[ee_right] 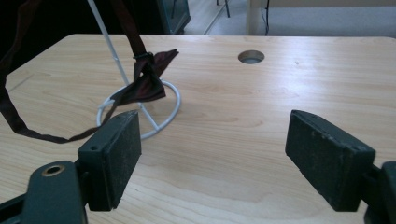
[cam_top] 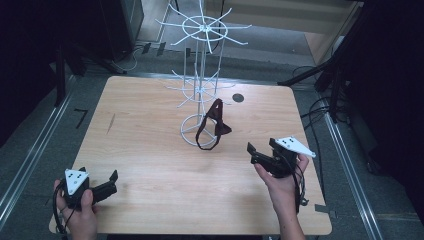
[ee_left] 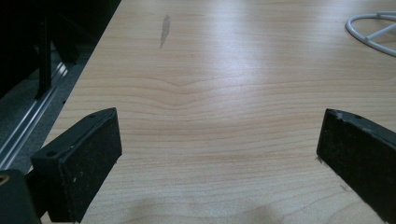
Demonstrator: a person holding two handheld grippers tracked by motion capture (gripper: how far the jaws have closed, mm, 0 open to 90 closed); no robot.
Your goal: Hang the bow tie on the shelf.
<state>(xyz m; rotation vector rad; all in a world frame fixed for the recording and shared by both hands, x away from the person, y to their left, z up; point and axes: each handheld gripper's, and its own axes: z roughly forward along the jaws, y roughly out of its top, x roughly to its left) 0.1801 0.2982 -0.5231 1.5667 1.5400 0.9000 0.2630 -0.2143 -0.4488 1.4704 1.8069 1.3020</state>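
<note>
High view: dim surroundings, near-black at left and right edges; the pale wooden table is evenly lit from above, with soft shadows. Picture soft and low in detail; thin white wire rack slightly smeared.

Left gripper view: broad whitish glare across the tabletop's far half; faint shadow at the bottom edge; near black jaws slightly blurred.

Right gripper view: brighter, mild sheen on wood, dark-red ribbon bow tie reasonably sharp.

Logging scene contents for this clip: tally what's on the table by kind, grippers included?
Wire display rack: 1
Dark red bow tie hanging on the rack: 1
Grippers: 2, left gripper and right gripper, both open, holding nothing
Total: 4
</note>
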